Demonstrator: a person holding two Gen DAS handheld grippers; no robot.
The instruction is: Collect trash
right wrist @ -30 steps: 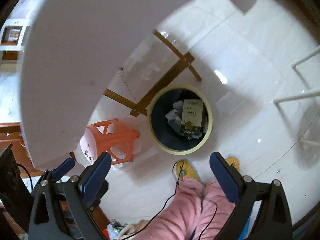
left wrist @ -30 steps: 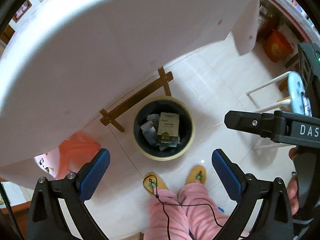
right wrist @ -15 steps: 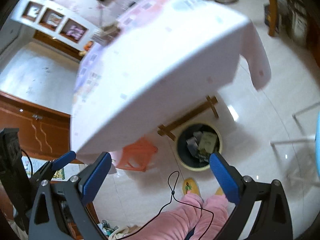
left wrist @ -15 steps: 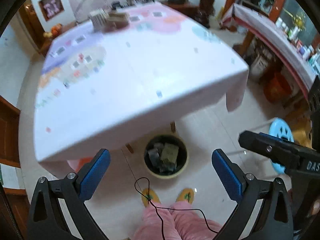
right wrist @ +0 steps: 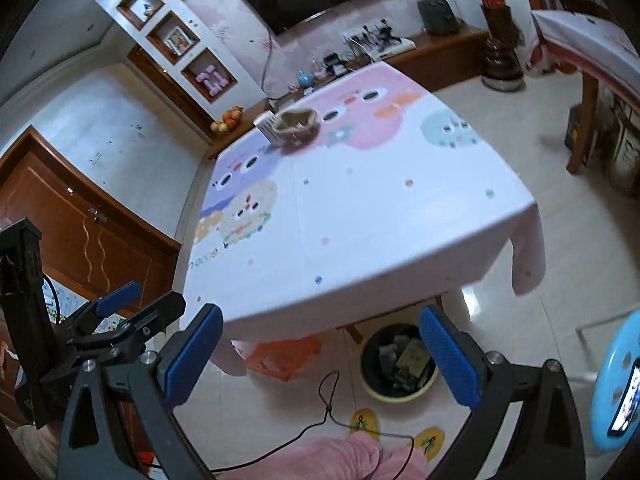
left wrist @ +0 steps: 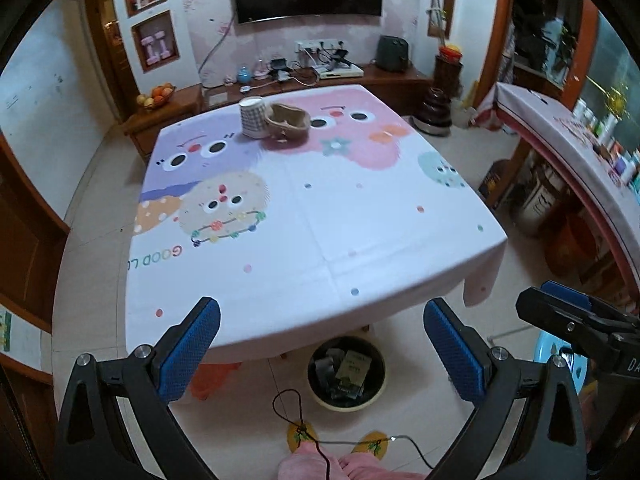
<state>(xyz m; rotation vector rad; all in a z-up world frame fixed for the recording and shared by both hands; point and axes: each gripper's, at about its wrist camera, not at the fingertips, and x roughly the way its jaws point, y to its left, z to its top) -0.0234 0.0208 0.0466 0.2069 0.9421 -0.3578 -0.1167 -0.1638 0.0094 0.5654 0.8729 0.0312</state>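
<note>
Both tongs, the left tongs [left wrist: 320,344] and the right tongs [right wrist: 320,352], are hanging wide apart and gripping nothing, raised in front of the near edge of the tabletop [left wrist: 312,208], likely because there is no piece to carry and the next grab is being lined up. The trash bin [left wrist: 346,374] is sitting on the floor just under that near edge, between the tabletop and the person's slippers, already holding a box and crumpled papers, probably so drops stay short, while a checked cup [left wrist: 252,117] and a brown basket [left wrist: 287,121], touching at the far end, are looking like all that is left
</note>
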